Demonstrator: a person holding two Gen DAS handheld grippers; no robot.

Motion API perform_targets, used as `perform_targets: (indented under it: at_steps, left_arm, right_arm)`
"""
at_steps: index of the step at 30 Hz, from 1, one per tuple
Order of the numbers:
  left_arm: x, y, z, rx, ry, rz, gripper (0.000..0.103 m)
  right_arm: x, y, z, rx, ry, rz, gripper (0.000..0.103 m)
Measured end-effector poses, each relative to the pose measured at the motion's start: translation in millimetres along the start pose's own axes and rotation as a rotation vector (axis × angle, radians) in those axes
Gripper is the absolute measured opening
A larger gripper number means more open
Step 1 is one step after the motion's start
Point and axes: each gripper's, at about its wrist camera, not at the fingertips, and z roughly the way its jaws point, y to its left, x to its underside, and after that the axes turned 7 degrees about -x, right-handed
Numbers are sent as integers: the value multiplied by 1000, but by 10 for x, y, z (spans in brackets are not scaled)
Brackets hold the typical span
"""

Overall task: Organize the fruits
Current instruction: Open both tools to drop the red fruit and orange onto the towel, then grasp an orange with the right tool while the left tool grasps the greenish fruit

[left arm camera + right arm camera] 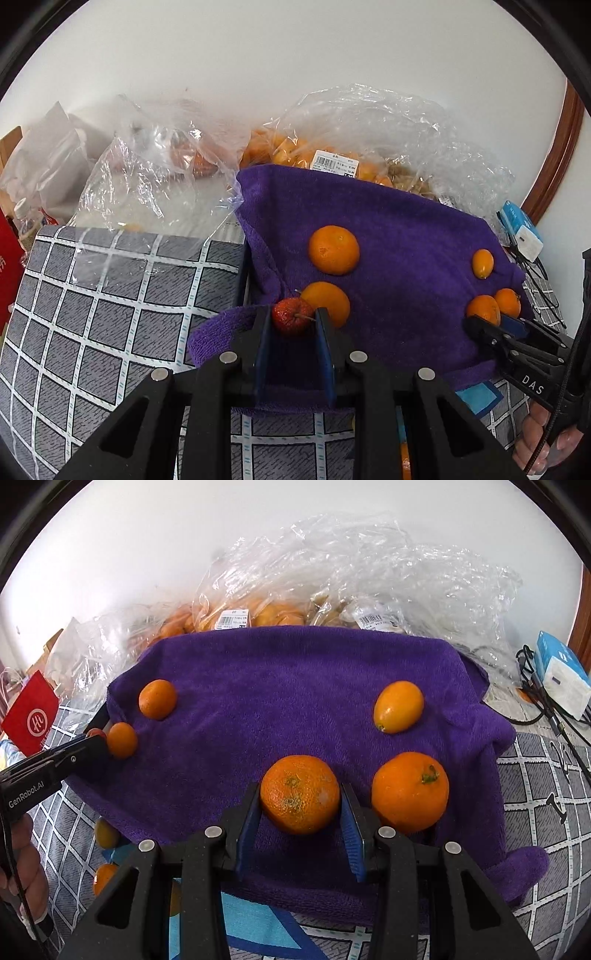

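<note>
1. The left gripper (293, 321) grips a small red fruit (291, 316) between its blue pads (263, 350), the fingers drawn in close against it, at the left edge of a purple towel (388, 229).

2. The right gripper (301, 805) has a mandarin (300, 794) between its pads (351, 834). The fingers sit wide, the left one touching the peel; the right one shows a thin gap, so a firm hold cannot be confirmed.

3. A second mandarin (410, 790), stem up, lies just beside the right finger, on the towel (295, 686).

4. An oval kumquat (398, 706) rests farther back on the right side of the towel, well apart from the rest.

5. Two small oranges sit at the towel's left side: the rear orange (157, 698) and the front orange (122, 739), the latter just beside the tip of the left gripper (96, 743) as seen from the right wrist.

6. From the left wrist, the right gripper (496, 326) reaches in from the right, its tips at the mandarin (484, 308).

7. Clear plastic bags (351, 572) holding more orange fruit are heaped against the wall behind the towel.

8. The towel lies on a grey checked cloth (92, 314). A red card (31, 716) lies at the far left, a blue-and-white box (561, 672) at the far right.
</note>
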Motion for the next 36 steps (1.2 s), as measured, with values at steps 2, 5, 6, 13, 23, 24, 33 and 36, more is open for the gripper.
perform_targets:
  at_steps: [2,5,6,13,23,24,33,36]
  left_arm:
    - [10,-4,-2,-4,-3,3,23]
    - [22,-14,1,-12,-6,12,23]
    - [23,-19,3,-15,-5,16,23]
    - [11,-15,3,-5,-15,9,24]
    - [-11,-109,-244,2,-58,28,43]
    - [-9,-101,-281,1,-55,25,43]
    - [264,156,-732,-11,-77,7,50]
    - [414,281,-822,-11,-68,-10,50]
  right_arm:
    - [-2,-9,-20,1,-7,2,42]
    - [-4,-19,-58,-3,-19,9,49]
    - [-1,-20,-76,-1,-25,10,51]
    - [-4,20,-296,20,-73,4,54]
    - [119,201,-997,53,-178,-13,61]
    - [174,216,-1035,61,-173,-19,61]
    - [797,400,-1138,-12,-92,-11,61]
    - [980,487,-1119,-68,-62,-9,61]
